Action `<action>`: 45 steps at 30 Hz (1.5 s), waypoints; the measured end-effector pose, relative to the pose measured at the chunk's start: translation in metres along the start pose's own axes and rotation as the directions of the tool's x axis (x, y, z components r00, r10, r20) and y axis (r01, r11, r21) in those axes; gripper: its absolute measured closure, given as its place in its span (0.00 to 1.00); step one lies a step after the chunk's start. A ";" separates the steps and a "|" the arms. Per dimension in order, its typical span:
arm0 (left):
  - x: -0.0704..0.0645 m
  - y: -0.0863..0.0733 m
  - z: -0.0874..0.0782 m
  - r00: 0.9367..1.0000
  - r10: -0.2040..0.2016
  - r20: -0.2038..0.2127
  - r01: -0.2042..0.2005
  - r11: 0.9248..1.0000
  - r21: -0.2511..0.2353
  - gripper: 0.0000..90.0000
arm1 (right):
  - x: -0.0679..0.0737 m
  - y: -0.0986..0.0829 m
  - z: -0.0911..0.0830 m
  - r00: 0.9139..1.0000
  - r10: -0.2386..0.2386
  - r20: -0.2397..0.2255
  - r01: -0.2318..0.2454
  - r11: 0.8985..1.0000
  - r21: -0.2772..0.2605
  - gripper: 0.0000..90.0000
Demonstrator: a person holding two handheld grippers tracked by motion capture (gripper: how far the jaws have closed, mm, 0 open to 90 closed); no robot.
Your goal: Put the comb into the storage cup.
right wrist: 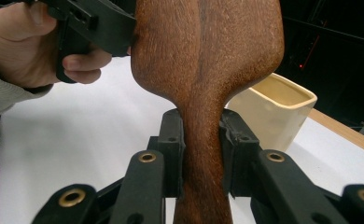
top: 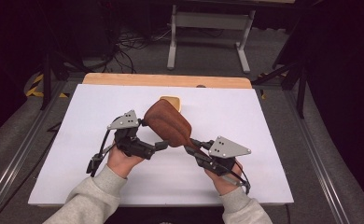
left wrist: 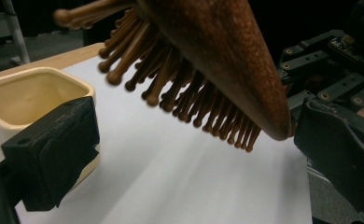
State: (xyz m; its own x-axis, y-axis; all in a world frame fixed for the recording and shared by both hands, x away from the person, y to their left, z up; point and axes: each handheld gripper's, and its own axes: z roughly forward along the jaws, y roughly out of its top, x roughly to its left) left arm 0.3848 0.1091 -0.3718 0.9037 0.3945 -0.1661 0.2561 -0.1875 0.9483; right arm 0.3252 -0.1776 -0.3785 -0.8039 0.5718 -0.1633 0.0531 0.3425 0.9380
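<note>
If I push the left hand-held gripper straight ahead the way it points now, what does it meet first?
Probably the brown wooden paddle hairbrush, held up across the left hand-held gripper's path by the right hand-held gripper; its round-tipped wooden bristles hang just ahead of the open jaws. The cream square ceramic cup sits off to one side. Depth is uncertain.

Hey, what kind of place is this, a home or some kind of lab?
Probably a lab or recording workspace: a white work table on a metal frame, loose cables on the grey floor, and dark surroundings with a stand behind.
</note>
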 end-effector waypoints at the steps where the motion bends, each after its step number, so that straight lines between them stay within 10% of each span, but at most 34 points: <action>1: -0.001 0.000 0.002 1.000 -0.007 0.004 0.007 1.000 -0.001 0.01 | 0.000 0.000 0.000 1.000 0.000 -0.001 0.000 1.000 0.000 0.81; 15: -0.006 0.004 0.011 1.000 0.023 0.007 -0.023 1.000 -0.013 0.13 | 0.005 -0.005 0.008 1.000 -0.011 -0.022 0.011 1.000 0.004 0.81; 32: -0.001 0.005 0.003 0.990 -0.050 0.132 0.052 0.999 -0.015 0.44 | 0.006 -0.012 0.014 0.997 -0.071 -0.020 0.071 0.997 0.037 0.81; 45: -0.012 0.011 0.000 0.985 0.019 0.172 -0.020 1.000 0.001 0.61 | 0.011 -0.017 0.020 0.990 -0.134 -0.031 0.136 0.989 0.064 0.81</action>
State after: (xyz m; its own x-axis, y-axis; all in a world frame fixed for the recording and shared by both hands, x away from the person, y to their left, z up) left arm 0.3770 0.1022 -0.3591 0.9541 0.2300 -0.1917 0.2384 -0.1960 0.9512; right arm 0.3276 -0.1625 -0.4026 -0.8216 0.4974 -0.2784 -0.0188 0.4644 0.8854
